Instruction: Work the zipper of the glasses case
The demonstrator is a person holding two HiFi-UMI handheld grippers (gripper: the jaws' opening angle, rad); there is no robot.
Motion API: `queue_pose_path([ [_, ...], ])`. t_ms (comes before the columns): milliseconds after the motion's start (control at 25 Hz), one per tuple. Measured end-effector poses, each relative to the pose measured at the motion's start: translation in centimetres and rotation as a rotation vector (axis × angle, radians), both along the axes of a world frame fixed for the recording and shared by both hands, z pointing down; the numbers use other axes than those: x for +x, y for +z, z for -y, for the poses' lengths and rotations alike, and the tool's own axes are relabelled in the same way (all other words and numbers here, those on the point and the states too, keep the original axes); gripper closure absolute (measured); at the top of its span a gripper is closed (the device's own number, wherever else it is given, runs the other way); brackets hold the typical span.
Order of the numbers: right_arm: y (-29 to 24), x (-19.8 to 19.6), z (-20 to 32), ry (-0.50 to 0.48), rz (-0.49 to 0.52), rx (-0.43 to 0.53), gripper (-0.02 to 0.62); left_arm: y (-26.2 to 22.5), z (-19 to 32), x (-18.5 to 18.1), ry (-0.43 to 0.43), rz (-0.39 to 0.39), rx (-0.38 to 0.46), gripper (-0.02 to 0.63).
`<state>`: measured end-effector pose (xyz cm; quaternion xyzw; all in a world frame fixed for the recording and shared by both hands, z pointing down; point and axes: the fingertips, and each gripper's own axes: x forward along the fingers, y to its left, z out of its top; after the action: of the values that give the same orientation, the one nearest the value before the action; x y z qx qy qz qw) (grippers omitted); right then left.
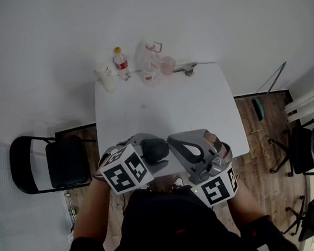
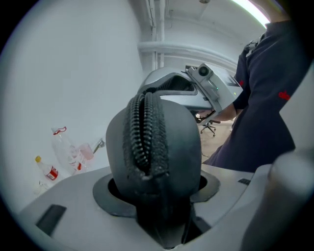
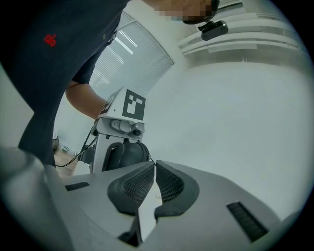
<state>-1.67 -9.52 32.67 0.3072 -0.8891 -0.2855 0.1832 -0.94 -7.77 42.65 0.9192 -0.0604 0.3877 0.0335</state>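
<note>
**Glasses case clamped; zipper about to be worked**

The left hand-held gripper (image 2: 154,188) clamps the glasses case (image 2: 154,142) over the tabletop's (image 1: 166,104) near edge. The right hand-held gripper (image 3: 152,164), jaws together, meets the case; a grip on the pull is unconfirmed. Next, probably a steady draw along the zipper (image 2: 142,132).

white table (image 1: 166,110); bottle (image 1: 119,59), clear bag (image 1: 149,58) at far edge; black chair (image 1: 65,160) beside

No legible text, red bottle label (image 1: 121,64) too small to read
</note>
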Motion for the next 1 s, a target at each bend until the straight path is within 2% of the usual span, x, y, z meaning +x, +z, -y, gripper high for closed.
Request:
queue_pose_path([
  [400,2.1,-1.4,-0.8,-0.056,-0.173,0.047,0.575,3.8,-0.3,-2.2,0.075,0.293,0.023,0.336],
  [640,3.4,-1.9,-1.1,-0.088,-0.256,0.050,0.574,5.4,-0.7,-2.8,0.128,0.391,0.023,0.334],
  [760,3.8,-1.9,-1.1,-0.090,-0.264,0.050,0.574,5.9,-0.6,-2.6,0.130,0.364,0.033,0.334],
  [880,3.2,-1.5,-0.4,-0.061,-0.212,0.028,0.569,5.4,-0.3,-1.7,0.098,0.239,0.018,0.334],
  [1000,2.5,-0.1,1.2,0.000,-0.155,0.000,0.569,4.6,0.8,-1.0,0.024,0.111,0.034,0.334],
])
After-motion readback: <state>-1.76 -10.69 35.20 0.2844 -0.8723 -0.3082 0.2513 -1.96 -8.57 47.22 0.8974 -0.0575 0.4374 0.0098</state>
